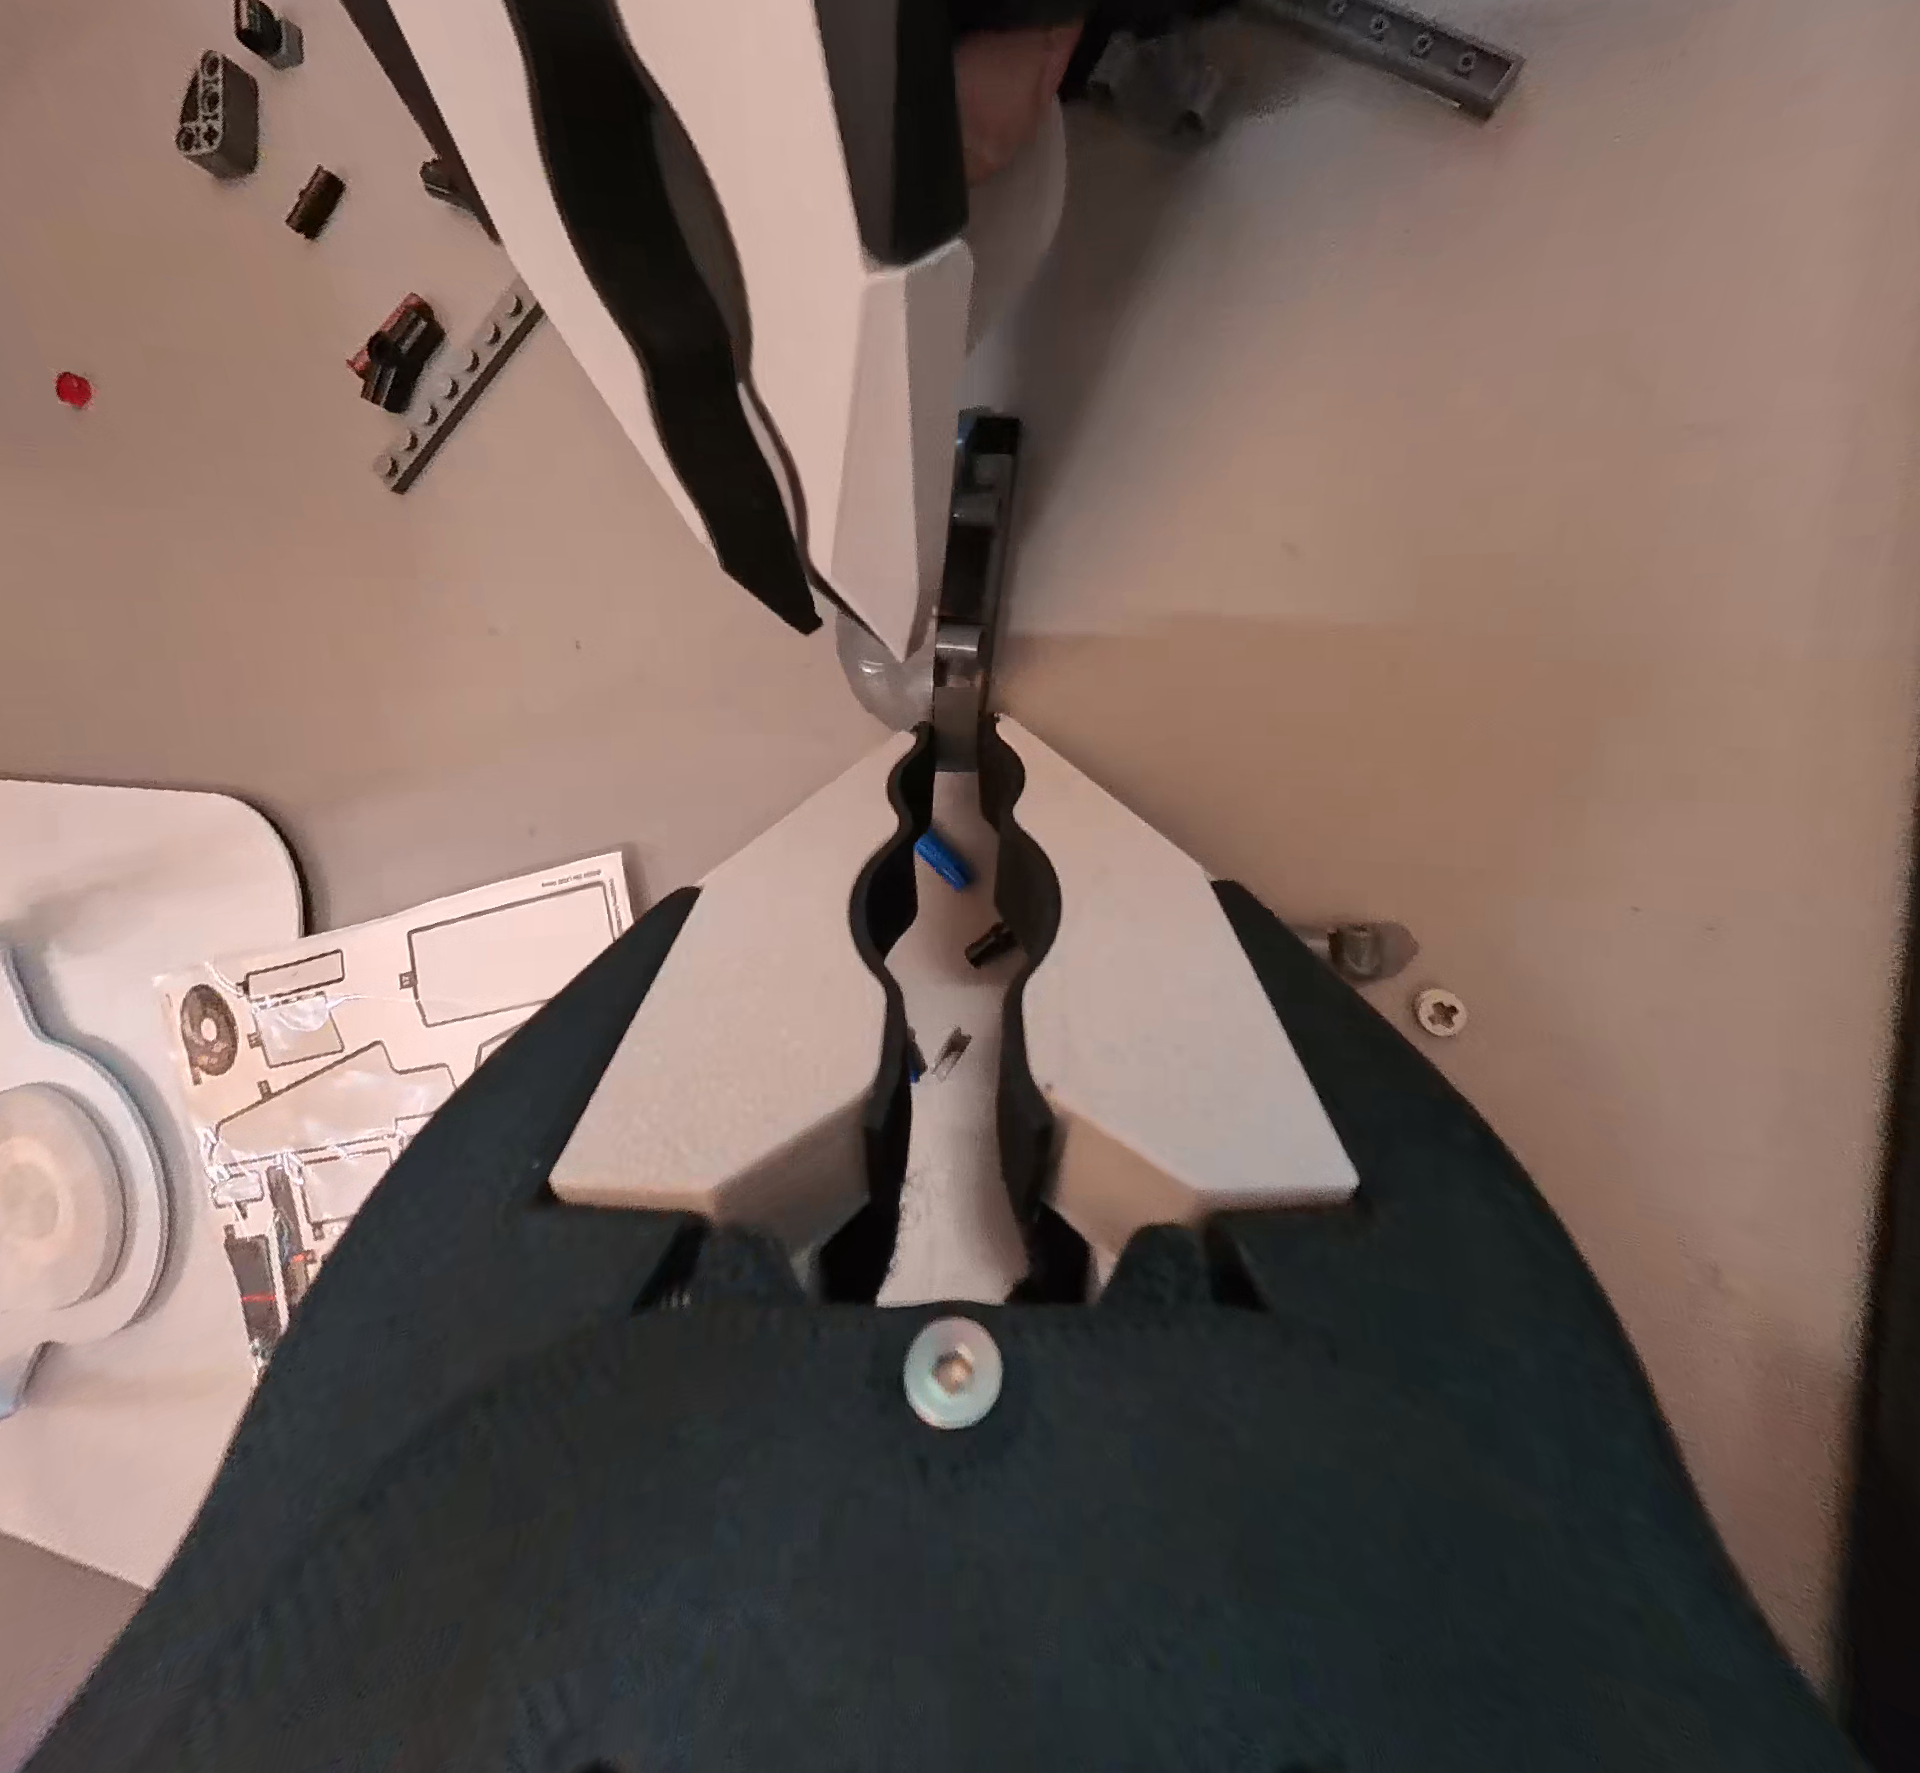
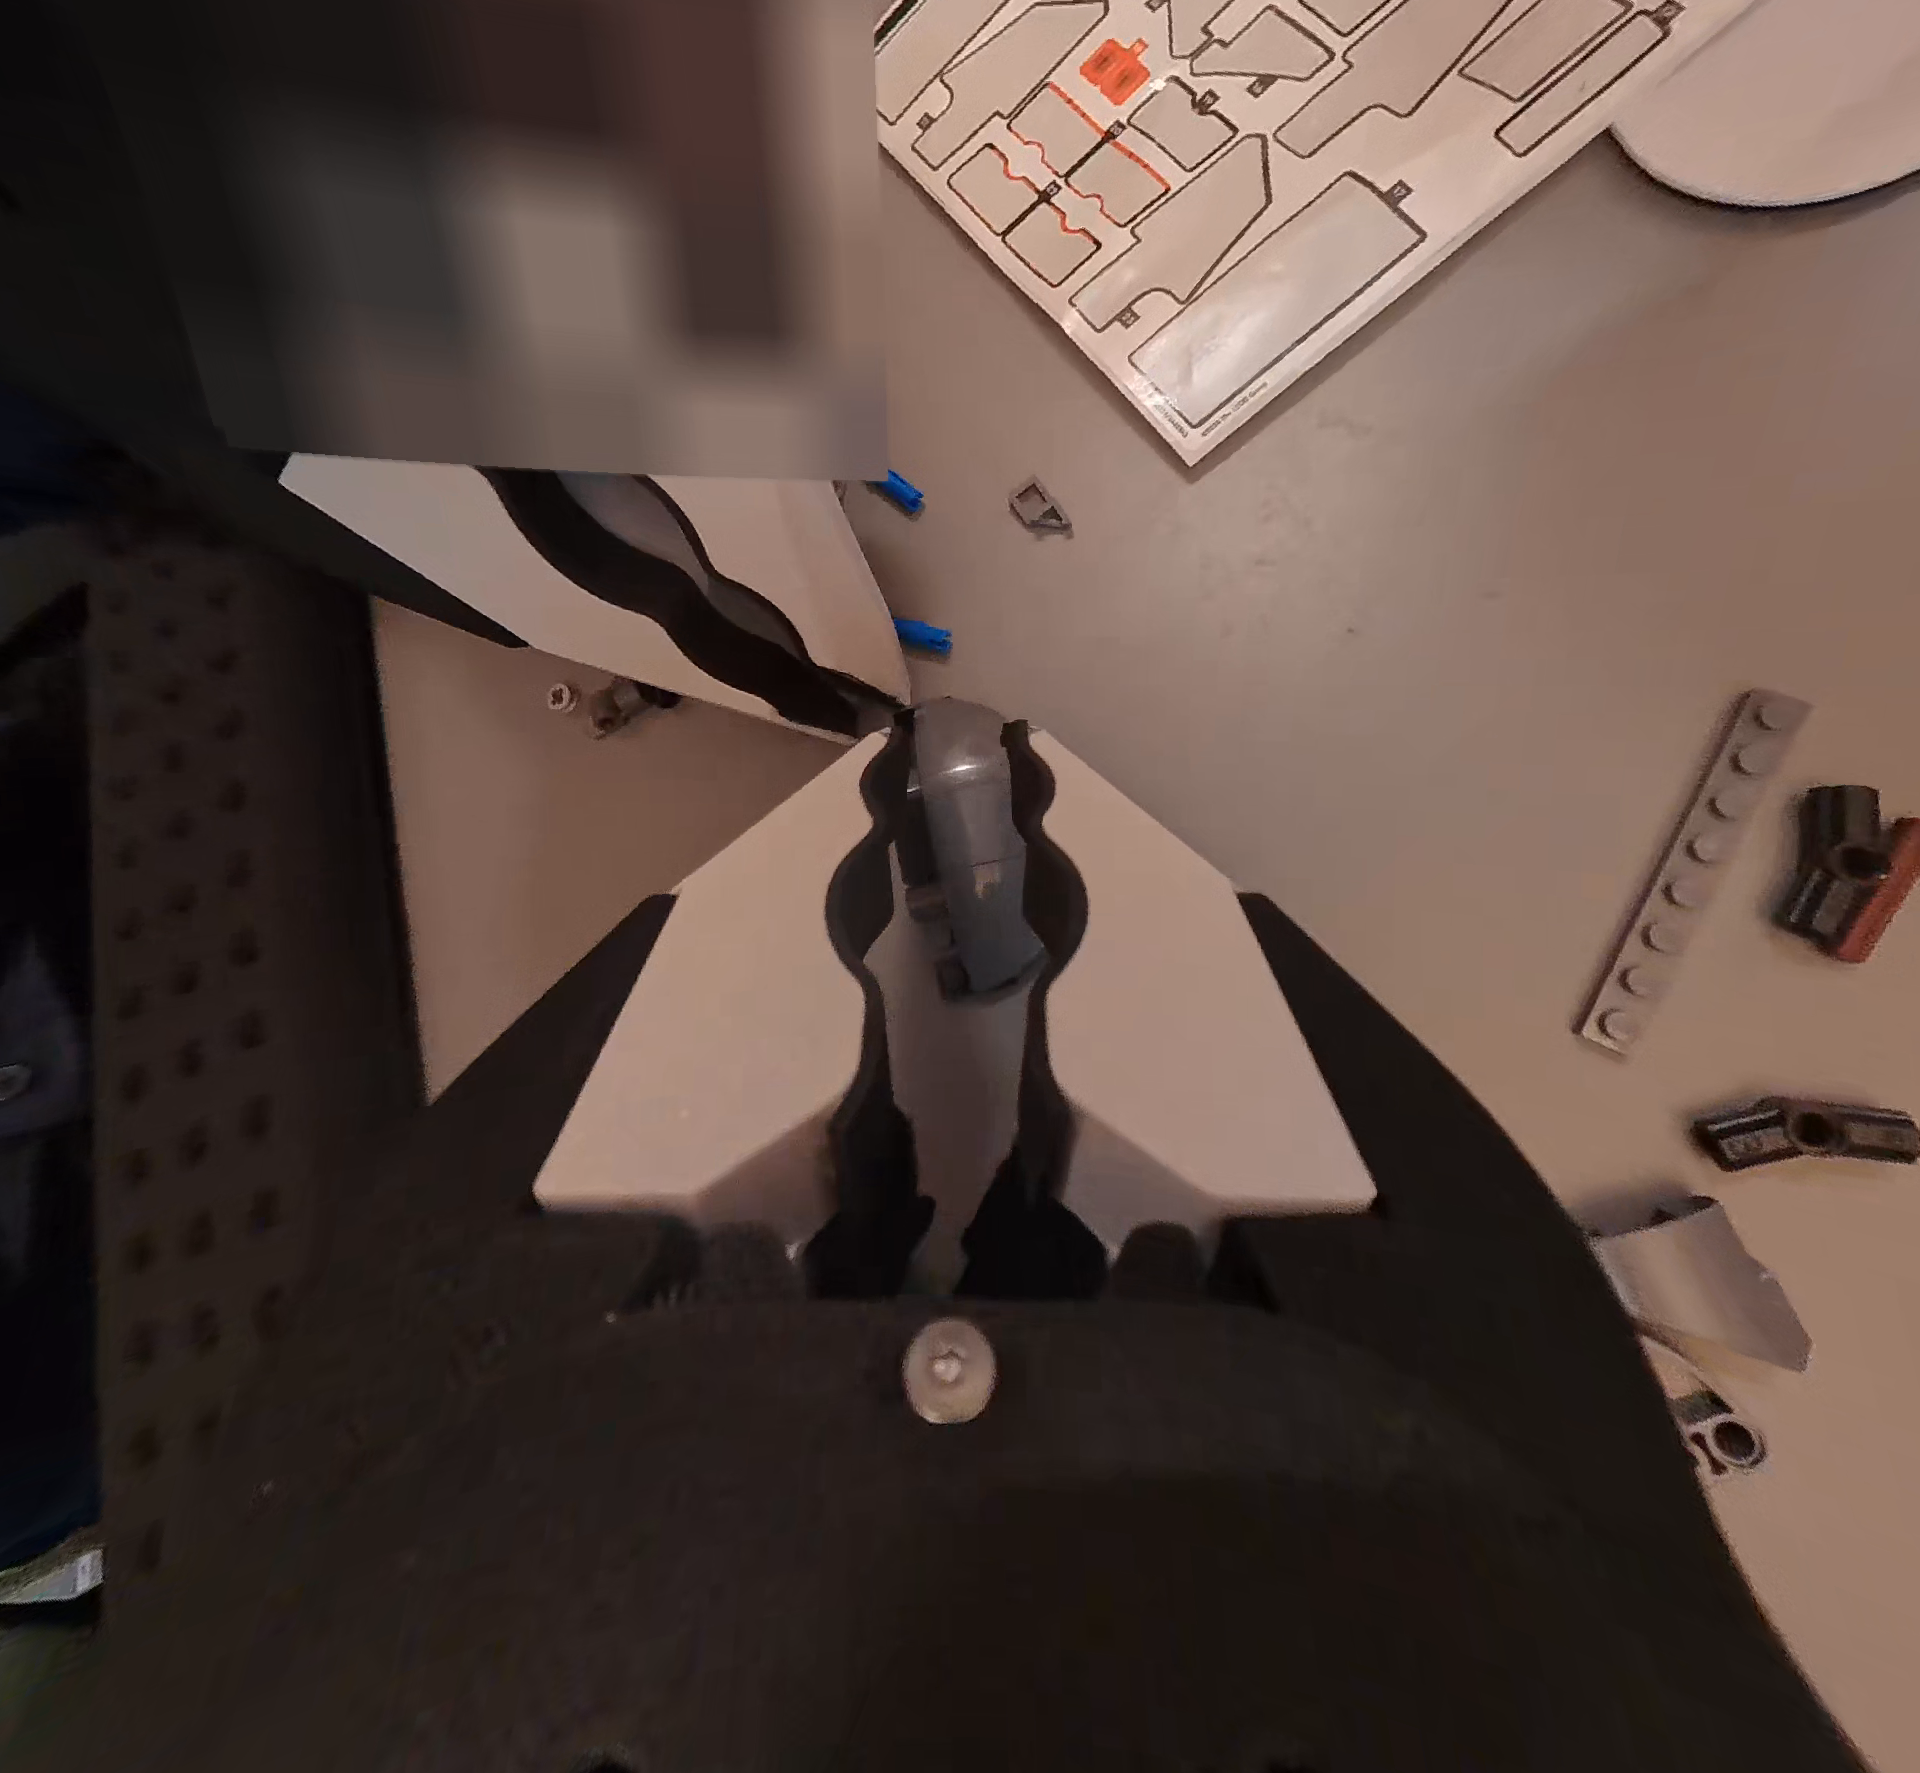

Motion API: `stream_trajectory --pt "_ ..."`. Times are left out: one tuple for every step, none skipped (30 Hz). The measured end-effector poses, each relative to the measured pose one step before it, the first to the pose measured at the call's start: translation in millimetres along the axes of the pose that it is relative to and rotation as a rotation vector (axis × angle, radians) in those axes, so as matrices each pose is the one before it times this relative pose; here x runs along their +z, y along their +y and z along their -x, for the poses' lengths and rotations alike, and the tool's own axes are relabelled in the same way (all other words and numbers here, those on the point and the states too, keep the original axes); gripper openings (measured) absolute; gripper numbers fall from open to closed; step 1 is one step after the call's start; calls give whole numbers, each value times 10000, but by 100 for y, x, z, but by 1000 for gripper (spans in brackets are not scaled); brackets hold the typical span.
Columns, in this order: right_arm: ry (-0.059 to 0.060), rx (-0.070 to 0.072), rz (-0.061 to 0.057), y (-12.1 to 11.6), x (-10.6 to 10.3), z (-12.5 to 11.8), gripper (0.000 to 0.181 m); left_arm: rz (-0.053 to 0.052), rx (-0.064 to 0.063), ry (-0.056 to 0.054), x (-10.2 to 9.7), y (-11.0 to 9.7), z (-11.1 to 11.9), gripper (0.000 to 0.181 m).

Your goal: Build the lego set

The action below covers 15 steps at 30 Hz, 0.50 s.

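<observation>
Meeting tip to tip above the worktop point(image 1: 1455, 580), the left gripper point(image 1: 961, 736) and right gripper point(image 2: 961, 736) both have their jaws pinched narrow on one small grey-and-black lego sub-assembly point(image 2: 966, 850), held between the two sets of jaws. Blue pins point(image 2: 920, 632) lie just beyond the right jaws, a long grey plate point(image 2: 1694, 871) well off to their right. Uneven pressure could twist the piece loose and drop it among the scattered parts.

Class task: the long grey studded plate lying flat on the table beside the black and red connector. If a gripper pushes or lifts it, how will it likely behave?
The long grey studded plate looks thin and rigid, so probably light and stiff. Lying flat, it should slide rather than roll. Its low profile may make gripping awkward.
</observation>
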State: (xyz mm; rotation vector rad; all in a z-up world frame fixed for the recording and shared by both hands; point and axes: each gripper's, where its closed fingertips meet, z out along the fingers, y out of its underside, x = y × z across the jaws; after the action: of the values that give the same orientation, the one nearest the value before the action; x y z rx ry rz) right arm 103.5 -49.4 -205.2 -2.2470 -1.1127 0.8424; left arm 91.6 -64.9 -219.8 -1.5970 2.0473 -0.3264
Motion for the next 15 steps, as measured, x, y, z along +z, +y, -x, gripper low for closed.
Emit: stream_trajectory --pt "89 -48 122 185 130 -128 19 6 7 37 110 -31 -60 5" --pt "58 -65 93 145 127 -77 20 12 7 46 105 -22 -74 5" --pt "-19 -35 26 38 97 46 21 26 9 -18 97 1 28 6" --pt "-61 23 15 25 54 98 22 70 -14 -55 74 61 93 6" --pt "-64 29 46 81 27 85 24 78 -36 -45 70 94 109 6" --pt "-46 12 51 117 27 53 24 -19 -31 42 36 -39 -28 6" --pt "-39 24 64 139 71 20 24 -33 -12 28 38 -47 -39 6" --pt "-18 39 57 114 108 -20 24 -34 15 18 16 -44 -35 6" --pt "2 49 21 54 79 -56 27 6 -24 0 -6 -7 30 6" --pt "-18 73 37 69 52 -58 27 3 -12 -6 4 -9 35 6" --pt "-29 84 53 126 61 -45 27 -14 35 -28 -1 -57 34 6" --pt "-33 57 18 80 66 -3 27 -46 41 27 -5 -110 -64 6" --pt "-18 20 11 35 45 8 27 1 12 23 22 -48 -44 6" --pt "-3 8 20 42 36 -5 27 43 41 -15 7 15 7 6" --pt "-26 10 5 7 13 21 27 26 51 5 -5 -13 -21 6"
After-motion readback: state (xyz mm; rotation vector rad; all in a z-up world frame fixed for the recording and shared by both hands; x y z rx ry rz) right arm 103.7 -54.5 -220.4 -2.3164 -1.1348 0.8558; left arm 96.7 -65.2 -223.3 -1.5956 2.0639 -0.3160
